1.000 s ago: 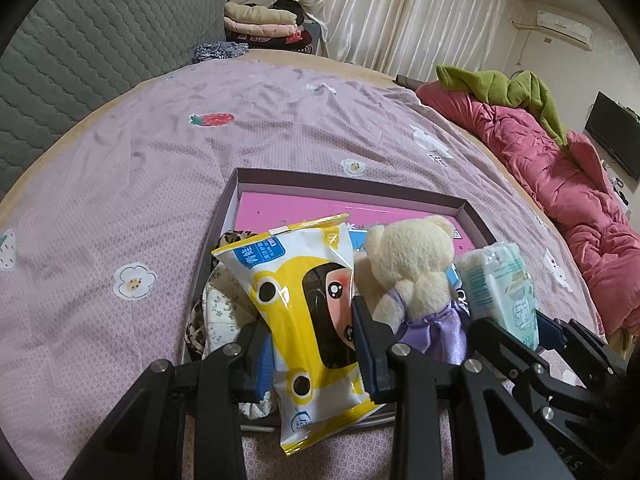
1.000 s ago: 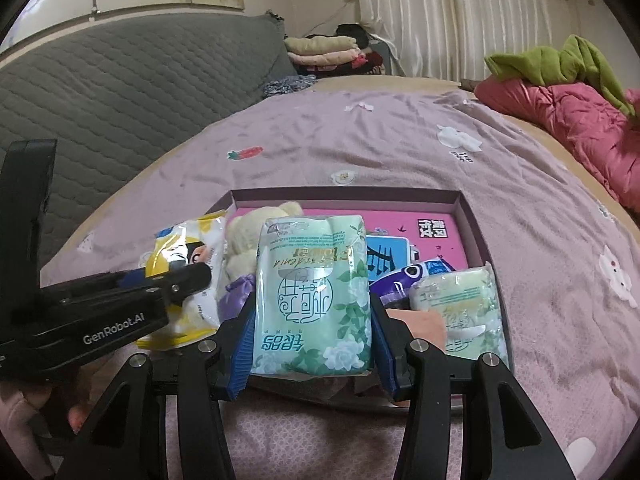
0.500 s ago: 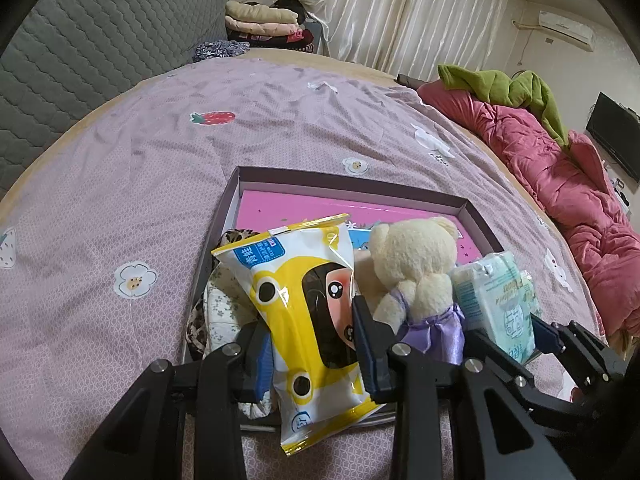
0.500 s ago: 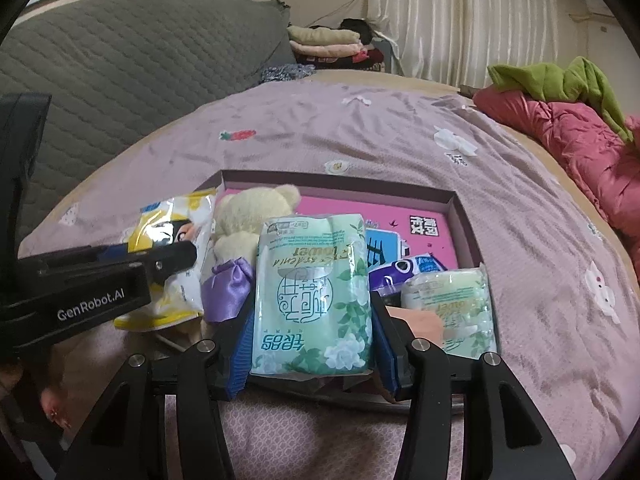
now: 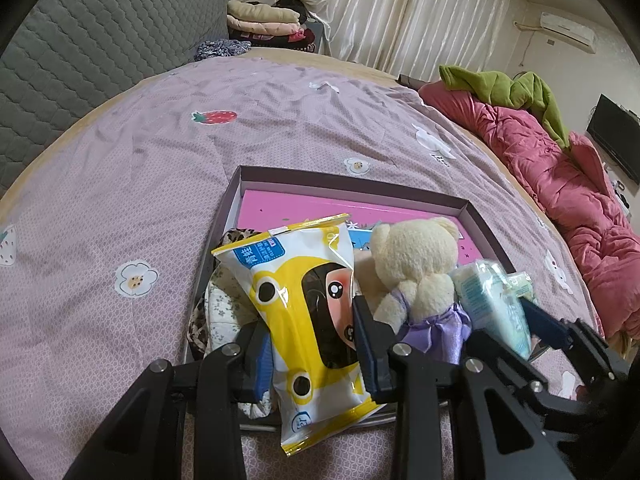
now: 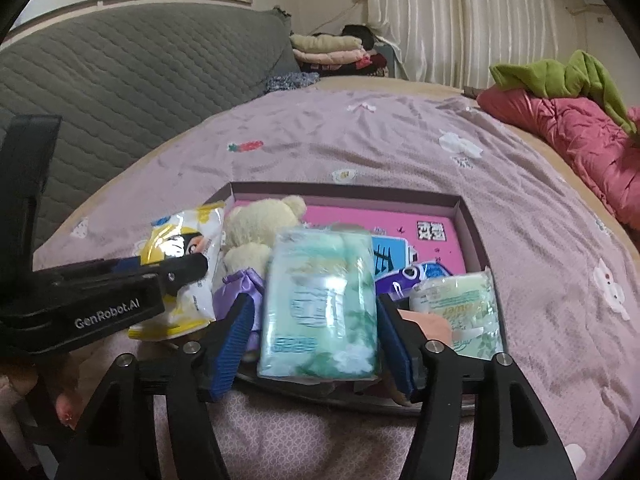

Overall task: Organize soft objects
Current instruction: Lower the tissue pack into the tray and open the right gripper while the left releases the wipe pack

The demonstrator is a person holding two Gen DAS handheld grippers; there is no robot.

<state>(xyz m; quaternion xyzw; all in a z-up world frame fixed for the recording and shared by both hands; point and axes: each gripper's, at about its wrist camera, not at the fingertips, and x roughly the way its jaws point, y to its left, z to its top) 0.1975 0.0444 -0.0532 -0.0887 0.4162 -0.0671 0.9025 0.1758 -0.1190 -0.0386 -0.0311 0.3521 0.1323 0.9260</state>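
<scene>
Both claws are loaded as I read my feeds: left gripper (image 5: 310, 340) has its pads pinched on the yellow wipes pack (image 5: 308, 304), which stands upright over the near left wall of the purple tray (image 5: 352, 184), its lower end hanging past the near rim toward 6 o'clock. My right gripper (image 6: 316, 320) looks slightly spread around the green tissue pack (image 6: 320, 304); the pack is blurred and I see slivers of gap at both blue pads (image 6: 232, 340), so I cannot tell whether it is gripped. That pack sits over the tray's near edge. Between the two packs the cream teddy bear (image 5: 412, 268) sits in its purple skirt, touching the wipes pack. At 3 o'clock from the green pack lies a second pale tissue pack (image 6: 460, 308) against the tray's right wall. Pink tray floor stays open toward 12 o'clock, and the lilac bedspread (image 5: 160, 160) beyond is bare out to the red quilt (image 5: 560, 168) at 2 o'clock.
</scene>
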